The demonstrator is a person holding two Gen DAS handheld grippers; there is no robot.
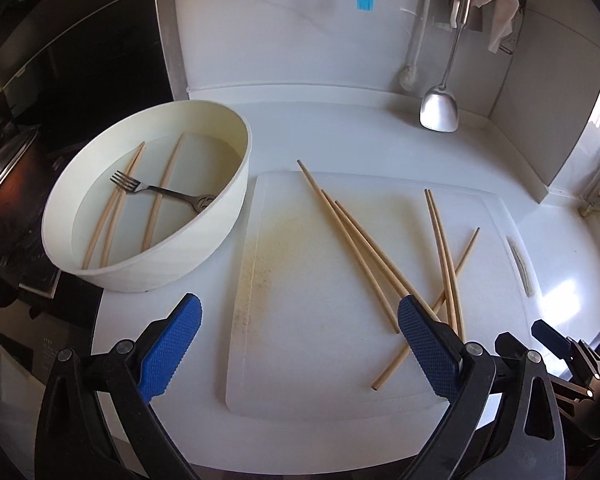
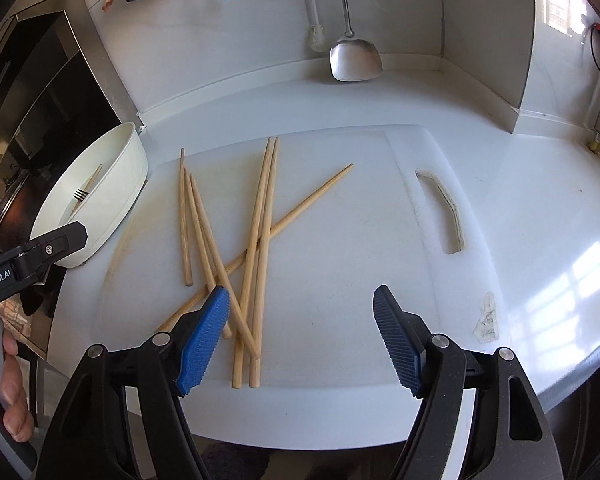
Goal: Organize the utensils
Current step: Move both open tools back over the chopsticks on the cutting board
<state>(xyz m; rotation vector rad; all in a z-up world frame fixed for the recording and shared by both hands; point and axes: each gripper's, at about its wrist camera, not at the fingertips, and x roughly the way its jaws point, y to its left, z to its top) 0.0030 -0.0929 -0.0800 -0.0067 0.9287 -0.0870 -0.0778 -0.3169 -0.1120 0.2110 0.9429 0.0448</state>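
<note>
Both the left gripper (image 1: 300, 344) and right gripper (image 2: 302, 340) hover with fingers spread and empty over six chopsticks (image 2: 256, 248) criss-crossed on the cutting board (image 2: 340, 280), probably light, stiff, roll-prone; best pinched mid-shaft.

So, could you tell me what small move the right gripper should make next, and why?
Probably lower the right gripper, jaws open and empty, onto the pair of wooden chopsticks lying side by side between its fingers on the white plastic cutting board and close. Six chopsticks lie loose there, while three already sit with a metal fork in the round white basin.
</note>
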